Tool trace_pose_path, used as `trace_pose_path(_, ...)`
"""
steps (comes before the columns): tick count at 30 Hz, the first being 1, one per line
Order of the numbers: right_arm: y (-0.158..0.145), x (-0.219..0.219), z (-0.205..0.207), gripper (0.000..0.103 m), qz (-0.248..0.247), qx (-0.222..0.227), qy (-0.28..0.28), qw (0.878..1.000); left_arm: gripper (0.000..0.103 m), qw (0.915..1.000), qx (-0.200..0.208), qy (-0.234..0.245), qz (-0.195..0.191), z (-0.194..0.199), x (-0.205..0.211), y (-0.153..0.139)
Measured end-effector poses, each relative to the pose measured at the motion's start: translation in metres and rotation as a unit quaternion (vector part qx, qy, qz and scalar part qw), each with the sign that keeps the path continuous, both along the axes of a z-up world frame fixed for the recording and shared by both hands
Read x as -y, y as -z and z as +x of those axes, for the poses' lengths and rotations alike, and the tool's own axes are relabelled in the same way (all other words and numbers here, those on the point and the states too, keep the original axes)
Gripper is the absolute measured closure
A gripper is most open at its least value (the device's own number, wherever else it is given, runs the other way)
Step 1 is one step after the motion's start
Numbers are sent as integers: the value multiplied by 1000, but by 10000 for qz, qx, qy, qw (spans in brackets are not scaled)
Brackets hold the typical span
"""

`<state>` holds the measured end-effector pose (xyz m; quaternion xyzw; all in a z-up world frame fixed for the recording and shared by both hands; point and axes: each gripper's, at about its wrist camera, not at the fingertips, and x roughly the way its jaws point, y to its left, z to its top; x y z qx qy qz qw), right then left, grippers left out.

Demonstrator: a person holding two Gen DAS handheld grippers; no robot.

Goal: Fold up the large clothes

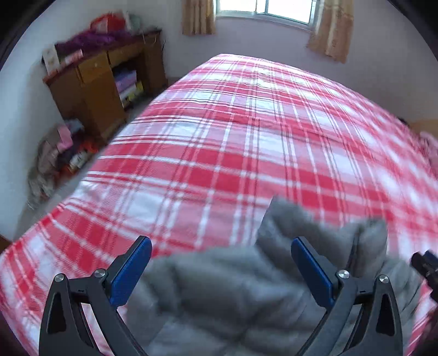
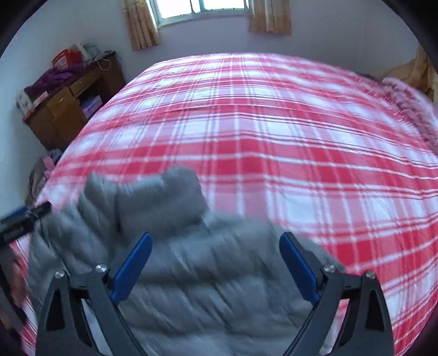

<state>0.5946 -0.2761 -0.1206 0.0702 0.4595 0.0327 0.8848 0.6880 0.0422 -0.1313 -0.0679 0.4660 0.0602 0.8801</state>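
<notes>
A grey quilted padded jacket [image 1: 219, 290] lies bunched on the near edge of the bed, also in the right wrist view [image 2: 197, 268]. My left gripper [image 1: 220, 246] is open, its blue pads [image 1: 128, 276] spread wide above the jacket, holding nothing. My right gripper [image 2: 216, 241] is open over the jacket too, empty. The right gripper's tip shows at the right edge of the left wrist view [image 1: 424, 264]; the left gripper's tip shows at the left edge of the right wrist view [image 2: 24, 216]. Both views are motion-blurred.
The bed has a red and white plaid sheet [image 1: 246, 142], [image 2: 273, 131]. A wooden desk with clutter [image 1: 101, 82] stands at the left wall, with piled items on the floor [image 1: 60, 156]. A curtained window [image 2: 202, 8] is behind the bed.
</notes>
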Motion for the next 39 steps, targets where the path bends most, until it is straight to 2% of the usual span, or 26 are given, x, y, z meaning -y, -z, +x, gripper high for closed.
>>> trace_pose_path(2,-4,-6,22,7,87,-50,73,9999,1,9998,-60,67,-179,19,5,1)
trace_pose_path(7,0,-15,69,6,67,-232,260,9994,1,9987,-405,246,-166,63,25,20)
trace_pose_path(10,12,-16,86,6,200,-452,281,9984,1,9979,-546,356,-70,74,33,35)
trace_pose_path(13,27,-22,98,6,117,-582,226,9980,1,9972,-607,443,-4,75,36,47)
trace_pose_path(14,33,-23,100,6,116,-651,220,9976,7,9970,-580,509,-65,71,35,48)
trace_pose_path(15,37,-24,101,7,150,-729,183,9971,17,9963,-526,664,-167,64,36,49)
trace_pose_path(16,41,-25,99,20,206,-794,80,9966,44,9943,-545,865,-291,60,36,49)
trace_pose_path(17,44,-26,94,31,235,-802,-36,9965,66,9923,-583,1014,-400,56,36,49)
trace_pose_path(18,47,-26,91,58,251,-861,-154,9958,74,9903,-598,1143,-516,49,35,49)
trace_pose_path(19,50,-26,85,73,312,-951,-304,9945,82,9894,-531,1236,-557,41,34,45)
trace_pose_path(20,49,-23,78,76,346,-938,-353,9944,87,9892,-418,1313,-494,32,34,40)
trace_pose_path(21,45,-21,69,84,318,-852,-393,9951,89,9892,-231,1399,-368,20,33,31)
trace_pose_path(22,41,-19,62,87,271,-783,-447,9956,91,9892,-113,1418,-352,11,31,25)
trace_pose_path(24,31,-12,44,90,236,-607,-513,9966,94,9882,86,1479,-379,-7,27,13)
trace_pose_path(27,16,-7,14,92,8,-280,-606,9978,95,9865,557,1536,-119,-43,25,-6)
trace_pose_path(29,9,-4,-7,93,-178,-24,-638,9978,96,9855,741,1526,-56,-60,23,-8)
trace_pose_path(34,19,-4,-39,94,-376,243,-631,9970,97,9842,946,1488,143,-97,21,16)
trace_pose_path(37,32,0,-58,95,-454,369,-580,9966,97,9858,757,1447,394,-100,25,47)
trace_pose_path(39,47,2,-61,95,-519,310,-559,9966,97,9870,677,1391,424,-96,25,59)
